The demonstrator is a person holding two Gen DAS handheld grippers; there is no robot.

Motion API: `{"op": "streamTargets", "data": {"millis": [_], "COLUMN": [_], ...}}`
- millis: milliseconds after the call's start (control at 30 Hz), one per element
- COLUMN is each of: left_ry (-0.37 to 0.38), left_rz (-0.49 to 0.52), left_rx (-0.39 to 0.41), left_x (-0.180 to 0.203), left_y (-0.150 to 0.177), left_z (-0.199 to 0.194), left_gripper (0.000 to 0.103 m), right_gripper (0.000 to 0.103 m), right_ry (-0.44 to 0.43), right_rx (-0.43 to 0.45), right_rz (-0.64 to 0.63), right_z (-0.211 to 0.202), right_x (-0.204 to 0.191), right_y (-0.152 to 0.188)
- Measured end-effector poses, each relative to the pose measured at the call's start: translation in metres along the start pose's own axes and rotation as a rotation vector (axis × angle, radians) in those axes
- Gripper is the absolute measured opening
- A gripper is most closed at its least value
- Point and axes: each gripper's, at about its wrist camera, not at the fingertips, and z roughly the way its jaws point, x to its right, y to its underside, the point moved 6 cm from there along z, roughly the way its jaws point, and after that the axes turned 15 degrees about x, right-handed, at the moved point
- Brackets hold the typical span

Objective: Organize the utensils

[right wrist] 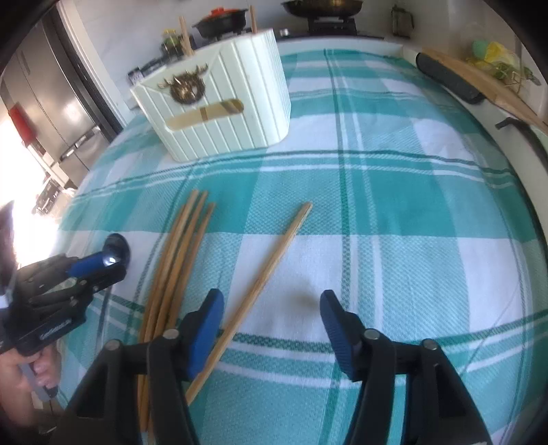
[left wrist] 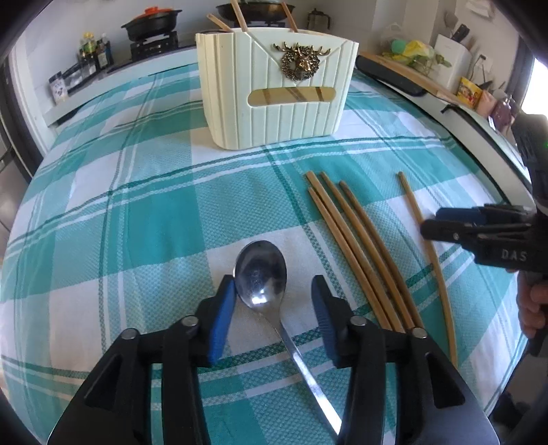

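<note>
spoon (left wrist: 262,274) between left fingers (left wrist: 222,320), lone chopstick (right wrist: 260,284) beside right fingers (right wrist: 205,328)

A home kitchen is showing itself here: a black lidded pot (left wrist: 150,21) is sitting on a gas burner (left wrist: 154,46) at the back, sauce bottles (left wrist: 94,49) are lining the counter, a steel fridge (right wrist: 51,113) is standing to one side, and a teal checked cloth (left wrist: 154,212) is covering the worktop.
</note>
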Motion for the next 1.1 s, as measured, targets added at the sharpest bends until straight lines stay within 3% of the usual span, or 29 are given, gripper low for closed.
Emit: {"op": "streamTargets", "data": {"millis": [133, 467, 500, 533, 567, 600, 700, 900, 933, 967, 1100], "left_ry": [0.004, -0.016, -0.017, -0.013, -0.008, -0.007, 0.010, 0.035, 0.038, 0.043, 0.062], "left_rz": [0.015, -0.044, -0.050, -0.062, -0.078, -0.089, -0.112, -0.141, -0.149, -0.151, -0.152], "left_rx": [-0.017, -0.085, -0.083, -0.080, -0.075, -0.070, -0.054, 0.011, 0.032, 0.047, 0.115], "left_x": [0.000, -0.010, -0.010, -0.011, -0.012, -0.014, -0.017, -0.019, -0.020, -0.020, -0.022], "left_y": [-0.004, 0.001, 0.001, 0.001, 0.000, -0.001, -0.004, -0.018, -0.023, -0.029, -0.049], "left_z": [0.004, 0.014, 0.013, 0.014, 0.014, 0.015, 0.016, 0.000, -0.006, -0.012, -0.035], "left_gripper": [0.052, 0.052, 0.051, 0.048, 0.044, 0.035, 0.034, 0.032, 0.011, 0.005, 0.003], "right_gripper": [0.038, 0.034, 0.030, 0.026, 0.014, 0.012, 0.008, 0.007, 0.007, 0.007, 0.007], "right_ry": [0.037, 0.040, 0.052, 0.068, 0.082, 0.077, 0.061, -0.032, -0.050, -0.067, -0.118], "right_rx": [-0.035, -0.078, -0.076, -0.071, -0.064, -0.056, -0.039, 0.059, 0.088, 0.116, 0.221], "right_rz": [-0.037, 0.020, 0.014, 0.003, 0.000, 0.009, 0.037, 0.111, 0.116, 0.118, 0.103], "right_z": [0.014, 0.031, 0.031, 0.032, 0.033, 0.034, 0.033, 0.005, -0.005, -0.016, -0.061], "right_x": [-0.006, -0.001, -0.002, -0.002, 0.000, 0.001, 0.004, 0.005, 0.004, 0.002, -0.009], "right_y": [-0.011, -0.029, -0.029, -0.029, -0.030, -0.031, -0.033, -0.046, -0.052, -0.057, -0.080]}}
